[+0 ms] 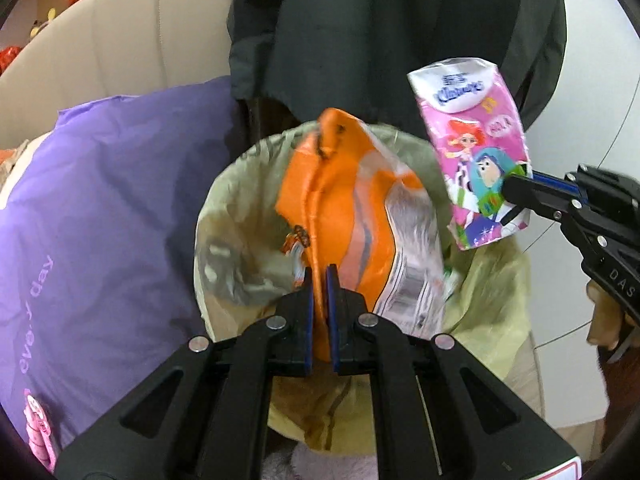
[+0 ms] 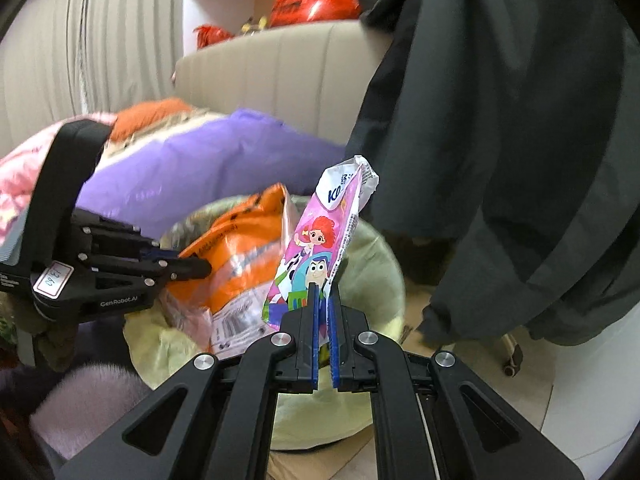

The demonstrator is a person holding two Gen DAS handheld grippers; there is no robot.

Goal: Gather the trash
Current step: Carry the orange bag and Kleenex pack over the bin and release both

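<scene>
Left wrist view: my left gripper (image 1: 319,276) has its blue pads nearly together, clamped on a fold of the orange bag (image 1: 332,200). The bag stands upright in the mouth of the bin (image 1: 224,216), which carries a pale green liner. A barcode label shows on the bag's clear right side. My right gripper (image 1: 510,192) enters from the right edge, its fingers pinched on the lower corner of the pink tissue pack (image 1: 472,148). The pack hangs tilted above the bin's right rim. A purple bag (image 1: 100,200) lies just left of the bin, and a dark jacket (image 1: 380,32) hangs behind it.

Right wrist view: my right gripper (image 2: 324,292) is almost closed, with the pink tissue pack (image 2: 320,240) gripped by its lower edge between the pads. The pack rises upright over the bin (image 2: 372,264). My left gripper (image 2: 200,266) reaches in from the left, its tip against the orange bag (image 2: 236,240), which sits inside the bin. The purple bag (image 2: 208,160) lies behind, against a beige sofa back (image 2: 280,76). The dark jacket (image 2: 500,140) hangs at right
</scene>
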